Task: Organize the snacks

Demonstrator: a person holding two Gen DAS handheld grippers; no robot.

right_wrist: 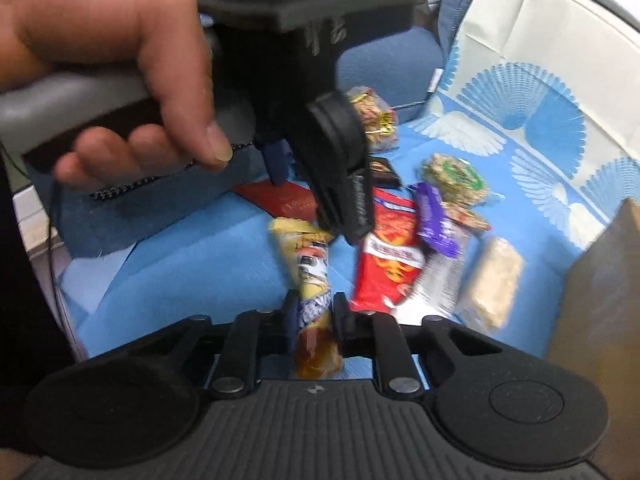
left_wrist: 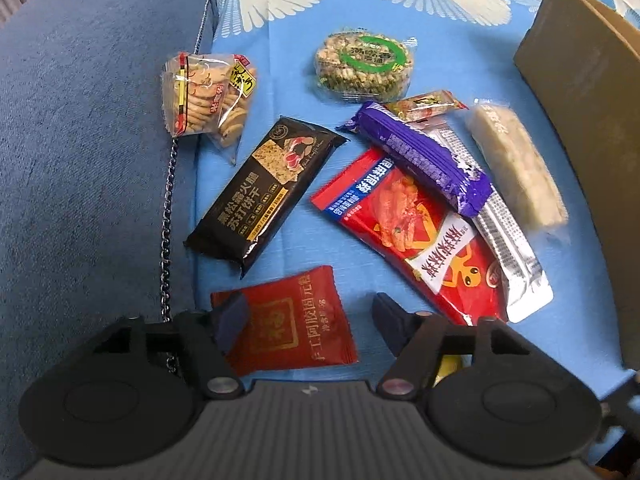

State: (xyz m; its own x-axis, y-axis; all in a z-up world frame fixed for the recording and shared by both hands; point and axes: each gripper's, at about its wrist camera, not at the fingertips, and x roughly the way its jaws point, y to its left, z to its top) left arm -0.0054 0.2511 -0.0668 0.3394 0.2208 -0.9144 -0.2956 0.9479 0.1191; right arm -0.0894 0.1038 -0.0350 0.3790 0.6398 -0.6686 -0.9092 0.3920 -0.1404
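A cardboard box [left_wrist: 580, 68] stands at the edge of the blue cloth [left_wrist: 280, 32], probably where the loose snacks [left_wrist: 404, 184] are meant to go. The right gripper [right_wrist: 314, 314] is clamped on a yellow packet [right_wrist: 308, 264], ready to carry it. The left gripper [left_wrist: 306, 318] hovers spread wide over a red sachet [left_wrist: 296, 320], seemingly next.

The left gripper [left_wrist: 308, 320] points down and forward with its fingers [left_wrist: 232, 320] spread wide apart, nothing between them. In the right wrist view the person's left hand [right_wrist: 120, 80] wraps the left gripper's grey handle, thumb pressed along the near side. The right gripper [right_wrist: 314, 320] is low and near, its fingers [right_wrist: 292, 320] drawn close together, pinching a yellow snack packet [right_wrist: 308, 272].
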